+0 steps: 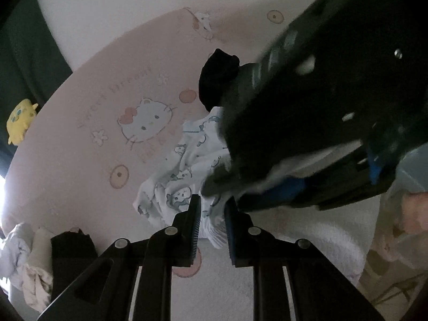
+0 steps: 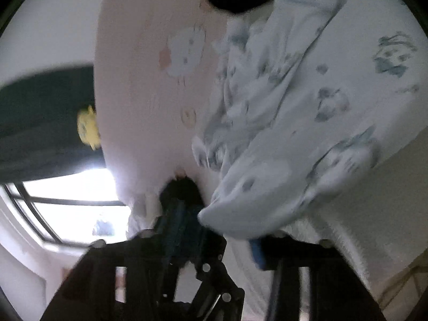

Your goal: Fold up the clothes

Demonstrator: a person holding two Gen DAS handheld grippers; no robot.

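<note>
On the pink blanket point(image 1: 107, 85), both grippers point(image 1: 212, 219) point(image 2: 230, 240) clamp the white garment point(image 1: 182, 165).

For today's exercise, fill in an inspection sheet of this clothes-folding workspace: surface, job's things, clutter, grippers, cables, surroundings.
Surface: pink cartoon-cat blanket, with a white fleecy edge at the near side.
Job's things: white printed garment, crumpled and lifted at one edge; black garment lying beyond it.
Clutter: pile of pale clothes and a dark folded piece at the near left.
Grippers: left gripper shut on the white garment; right gripper also pinching it.
Cables: nothing seen.
Surroundings: yellow plush toy, bright window.
</note>
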